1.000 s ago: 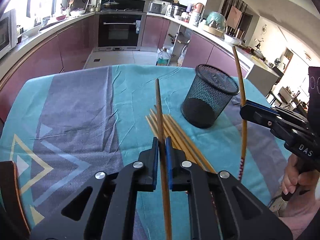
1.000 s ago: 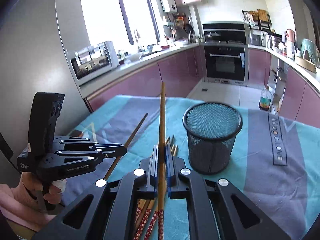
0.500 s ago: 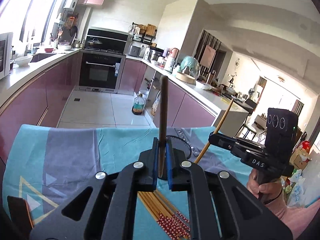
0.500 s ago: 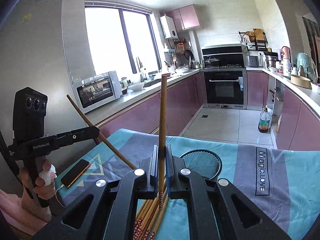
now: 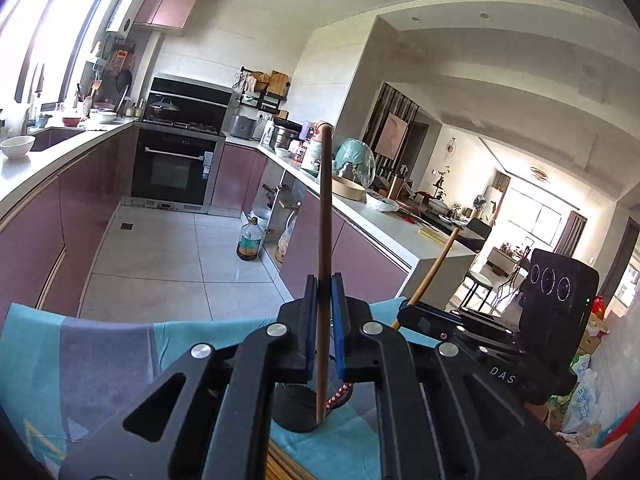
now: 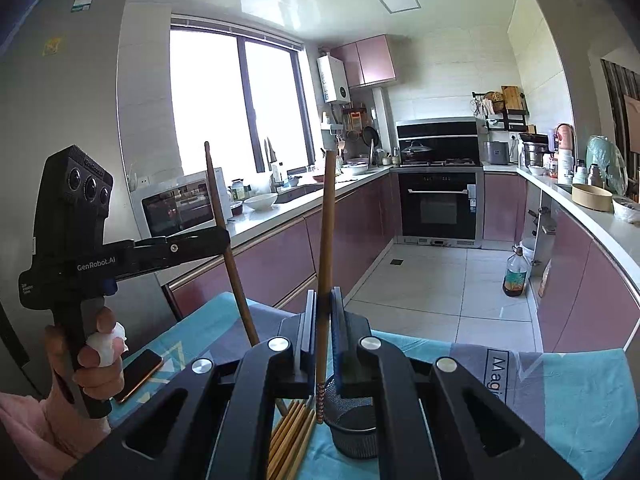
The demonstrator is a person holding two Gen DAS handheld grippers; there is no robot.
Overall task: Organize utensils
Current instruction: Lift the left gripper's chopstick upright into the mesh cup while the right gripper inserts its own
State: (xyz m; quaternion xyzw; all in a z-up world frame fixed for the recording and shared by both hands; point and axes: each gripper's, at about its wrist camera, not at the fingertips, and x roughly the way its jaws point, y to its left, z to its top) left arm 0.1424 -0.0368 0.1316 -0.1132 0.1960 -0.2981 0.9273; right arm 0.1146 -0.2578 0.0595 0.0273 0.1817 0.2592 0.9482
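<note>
Teal-grey tablecloth – mauve kitchen cabinets behind; each hand-held gripper clenches an upright chopstick.

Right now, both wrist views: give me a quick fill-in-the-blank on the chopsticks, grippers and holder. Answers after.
1. Each gripper, left gripper and right gripper, is shut on one ____.
2. The black holder on the table is made of wire ____.
3. The spare chopsticks lie on the cloth, ____ the holder.
4. A phone lies on the ____.

Answers: chopstick; mesh; beside; tablecloth
</note>
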